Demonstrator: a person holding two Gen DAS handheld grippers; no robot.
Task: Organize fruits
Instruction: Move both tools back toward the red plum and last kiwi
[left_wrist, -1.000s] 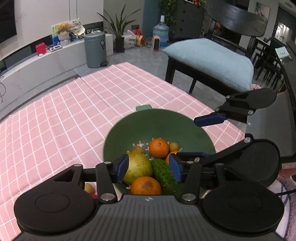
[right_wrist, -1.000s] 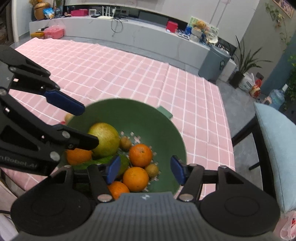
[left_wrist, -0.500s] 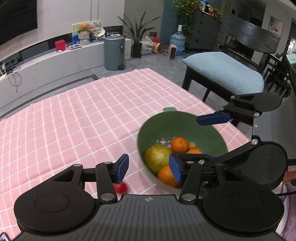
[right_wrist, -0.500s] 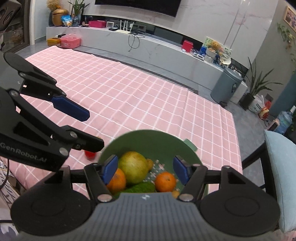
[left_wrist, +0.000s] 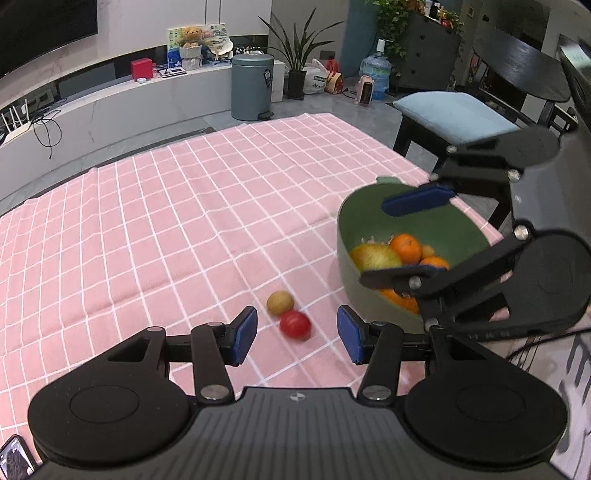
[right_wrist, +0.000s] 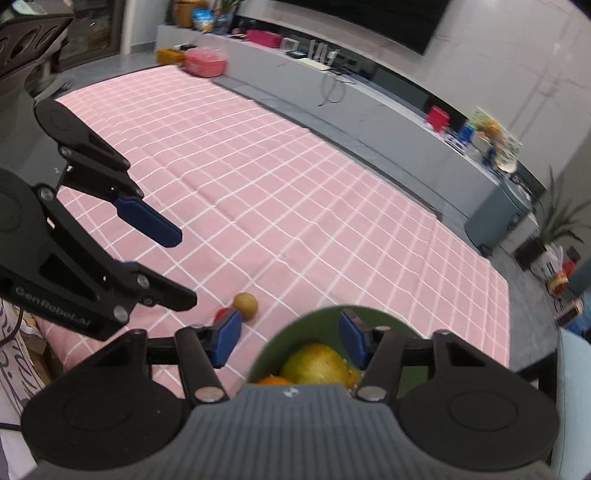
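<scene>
The left tool (left_wrist: 297, 334) hangs wide open and empty over the pink-checked surface (left_wrist: 166, 221), with the brown fruit (left_wrist: 280, 303) and the red fruit (left_wrist: 294, 325) touching just ahead of its pads. Best to lower squarely around the red one without nudging its neighbour. To the right, the green bowl (left_wrist: 369, 295) holds oranges; the right tool (right_wrist: 291, 338), also spread and empty, hovers over its rim.

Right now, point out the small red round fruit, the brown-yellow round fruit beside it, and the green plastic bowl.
Small red round fruit (left_wrist: 294, 325), left wrist view, centre.
Brown-yellow round fruit (left_wrist: 280, 302), left wrist view, centre.
Green plastic bowl (left_wrist: 345, 236), left wrist view, left wall.
</scene>
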